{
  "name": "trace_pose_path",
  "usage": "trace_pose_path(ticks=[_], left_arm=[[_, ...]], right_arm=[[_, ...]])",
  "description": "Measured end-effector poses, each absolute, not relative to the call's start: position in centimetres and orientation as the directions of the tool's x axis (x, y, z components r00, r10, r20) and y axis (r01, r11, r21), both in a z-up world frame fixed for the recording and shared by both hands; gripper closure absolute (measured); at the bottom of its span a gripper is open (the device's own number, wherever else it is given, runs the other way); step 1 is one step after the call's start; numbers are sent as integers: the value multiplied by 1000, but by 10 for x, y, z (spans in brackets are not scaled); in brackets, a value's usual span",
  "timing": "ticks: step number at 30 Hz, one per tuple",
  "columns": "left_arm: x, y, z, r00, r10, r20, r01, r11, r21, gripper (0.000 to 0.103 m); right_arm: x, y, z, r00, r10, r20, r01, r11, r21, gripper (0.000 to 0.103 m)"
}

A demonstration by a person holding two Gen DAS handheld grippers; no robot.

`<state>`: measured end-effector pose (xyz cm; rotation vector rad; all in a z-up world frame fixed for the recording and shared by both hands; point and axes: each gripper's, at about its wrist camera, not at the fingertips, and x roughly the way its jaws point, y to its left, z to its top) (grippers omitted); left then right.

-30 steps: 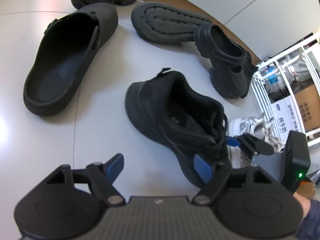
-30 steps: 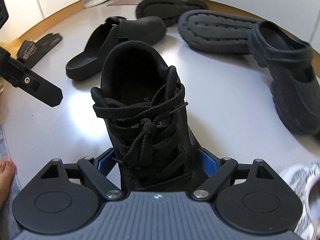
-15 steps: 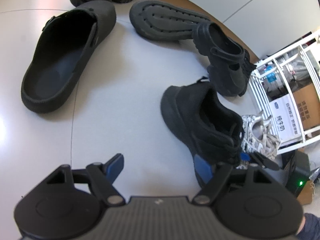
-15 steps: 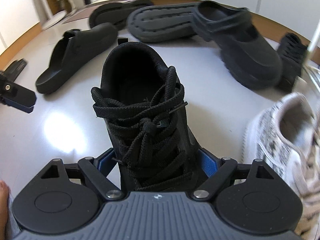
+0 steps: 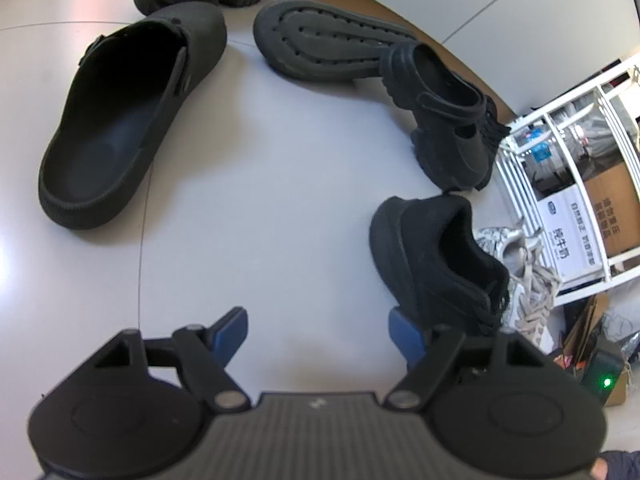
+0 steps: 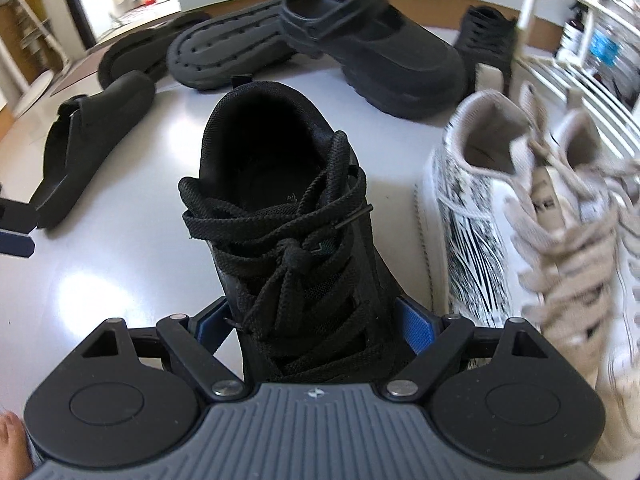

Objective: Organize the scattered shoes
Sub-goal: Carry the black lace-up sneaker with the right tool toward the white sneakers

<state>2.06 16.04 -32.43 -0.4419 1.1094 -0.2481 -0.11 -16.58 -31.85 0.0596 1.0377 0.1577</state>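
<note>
Right wrist view has the black sneaker dead centre, its laced forefoot gripped between the blue pads of the right claw, heel pointing away. That claw is pitched steeply down at the floor, jaws spread wide around the shoe's width. Just to the sneaker's right stand two white sneakers side by side, close against a white rack. Beyond the heel sits a chunky black clog, with a sole-up shoe beside it and a black slide off to the left.

From the left wrist, the left claw also angles steeply down, jaws wide with only bare floor between them. The black sneaker sits just beyond its right pad. A sleeve edge shows at the bottom right corner.
</note>
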Motion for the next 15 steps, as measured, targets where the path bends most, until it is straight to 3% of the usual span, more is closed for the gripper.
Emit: trace_pose_path(ticks=[8,15], left_arm=[[21,159,-327,423,-409,-809,-26,887,-461,24],[21,157,-329,418,-411,-810,-24,886,-463,24]], right_arm=[[-6,-172,-317,443,111,-890,67,985,156,12],[-3,-165,-319,444,116,-888,-65,993,98,8]])
